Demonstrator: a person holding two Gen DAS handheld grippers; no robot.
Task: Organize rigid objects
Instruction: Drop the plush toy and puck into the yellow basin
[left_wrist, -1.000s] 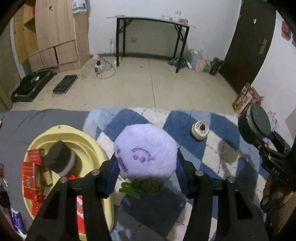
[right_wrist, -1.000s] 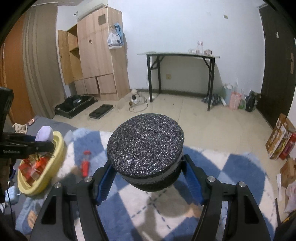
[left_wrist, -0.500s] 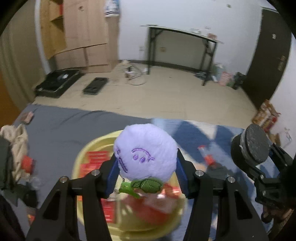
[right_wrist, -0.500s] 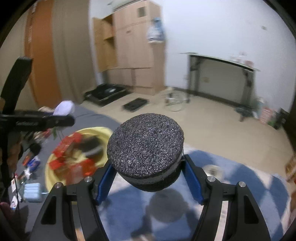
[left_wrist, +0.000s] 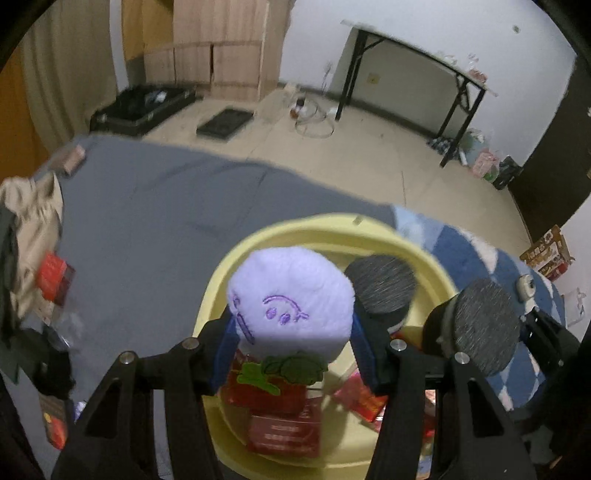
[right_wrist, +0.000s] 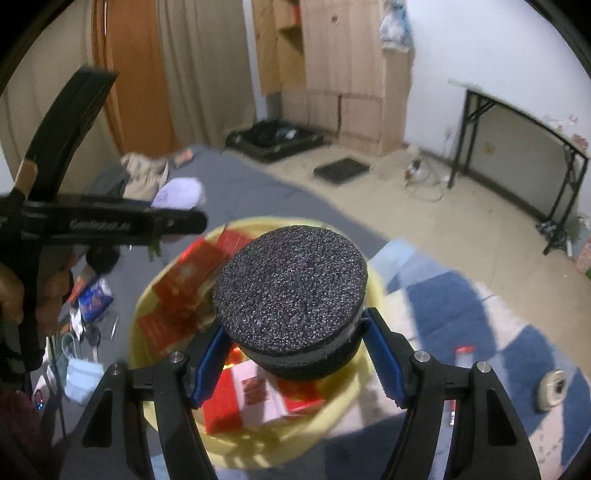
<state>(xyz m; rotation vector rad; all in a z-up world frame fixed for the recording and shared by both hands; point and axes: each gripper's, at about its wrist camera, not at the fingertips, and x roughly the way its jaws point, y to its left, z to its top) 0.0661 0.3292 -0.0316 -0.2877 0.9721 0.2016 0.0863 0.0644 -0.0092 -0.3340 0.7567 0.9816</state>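
My left gripper (left_wrist: 291, 343) is shut on a purple plush ball (left_wrist: 290, 301) with a stitched face and green leaf, held above a yellow basin (left_wrist: 317, 230). The basin holds red boxes (left_wrist: 284, 432) and a black foam disc (left_wrist: 380, 286). My right gripper (right_wrist: 293, 354) is shut on a second black foam disc (right_wrist: 290, 284), held over the same basin (right_wrist: 340, 421); it shows at the right of the left wrist view (left_wrist: 484, 325). The left gripper and plush (right_wrist: 177, 194) show at the left of the right wrist view.
The basin sits where a grey sheet (left_wrist: 147, 214) meets a blue and white checkered rug (right_wrist: 461, 306). Clutter lies on the sheet at left: clothes (left_wrist: 26, 206), a blue packet (right_wrist: 94, 299), a face mask (right_wrist: 83, 380). A small round object (right_wrist: 552, 386) and red-capped bottle (right_wrist: 463, 358) lie on the rug.
Both grippers have swung left from the rug to above the yellow basin, each still holding its object. The right gripper's disc now hangs over the red boxes.
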